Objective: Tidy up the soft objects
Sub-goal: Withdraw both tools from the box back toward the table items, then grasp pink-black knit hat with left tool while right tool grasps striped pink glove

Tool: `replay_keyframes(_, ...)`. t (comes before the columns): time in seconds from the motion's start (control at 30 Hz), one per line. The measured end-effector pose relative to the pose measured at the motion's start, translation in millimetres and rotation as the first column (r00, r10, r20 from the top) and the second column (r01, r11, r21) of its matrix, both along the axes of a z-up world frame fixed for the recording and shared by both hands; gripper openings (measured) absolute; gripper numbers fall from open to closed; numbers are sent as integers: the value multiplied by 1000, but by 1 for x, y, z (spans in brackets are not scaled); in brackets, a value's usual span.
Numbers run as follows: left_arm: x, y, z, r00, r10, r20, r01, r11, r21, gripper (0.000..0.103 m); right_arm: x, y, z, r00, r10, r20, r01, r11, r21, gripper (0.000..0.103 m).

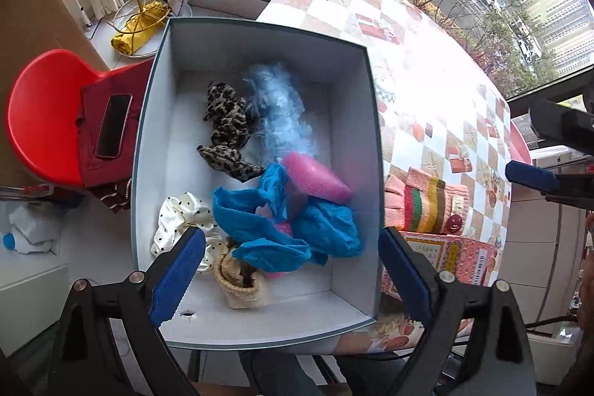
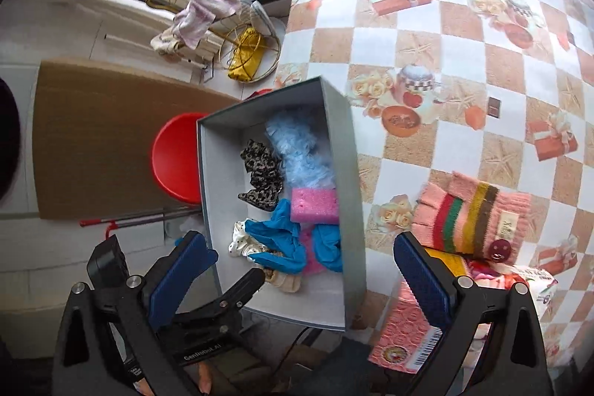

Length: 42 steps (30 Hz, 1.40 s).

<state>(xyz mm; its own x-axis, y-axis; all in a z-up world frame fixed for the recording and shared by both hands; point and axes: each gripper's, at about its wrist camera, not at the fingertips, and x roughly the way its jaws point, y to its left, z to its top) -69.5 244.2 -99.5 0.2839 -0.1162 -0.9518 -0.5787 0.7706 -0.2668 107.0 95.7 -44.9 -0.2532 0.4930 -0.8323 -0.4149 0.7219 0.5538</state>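
Jaws on both grippers stand wide apart and hold nothing: the left gripper (image 1: 291, 270) hovers over the near end of the grey box (image 1: 373, 121), the right gripper (image 2: 308, 279) hangs above the box's near corner and the table (image 2: 427, 69) edge. One soft piece lies outside the box, a pink striped knit glove (image 2: 469, 216) flat on the checked tablecloth just right of the box wall, its near edge overlapping a pink carton (image 2: 404, 333). It looks light, limp and a little fuzzy, so it should fold and droop when lifted; a pinch across the thick striped cuff would likely hold better than one at the thin finger ends. Inside the box sit a blue cloth (image 1: 282, 221), a pink foam block (image 1: 315, 179), a pale blue fluffy piece (image 1: 282, 110), a leopard-print scrunchie (image 1: 226, 128), a dotted white scrunchie (image 1: 178, 218) and a beige knit item (image 1: 241, 284). Beyond the box a red chair (image 1: 41, 114) stands.
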Motion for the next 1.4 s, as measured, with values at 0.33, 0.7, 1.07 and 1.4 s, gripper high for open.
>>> replay_keyframes(0.33,48,-49,13,988,-150,-25,150,989,-17,96,68,-137,-60,968,-251,5,241,927,-286,102)
replay_keyframes(0.7,54,-83,6,971,-182,-156,186,983,9,96,60,-136,-167,935,-278,-221,229,948,-223,90)
replay_keyframes(1.07,101,-109,14,959,-242,-150,248,969,20,96,89,-164,-111,929,-312,-201,320,948,6,32)
replay_keyframes(1.4,180,-187,-17,921,-342,-186,344,939,-26,96,111,-303,-116,853,-519,-52,502,845,-184,82)
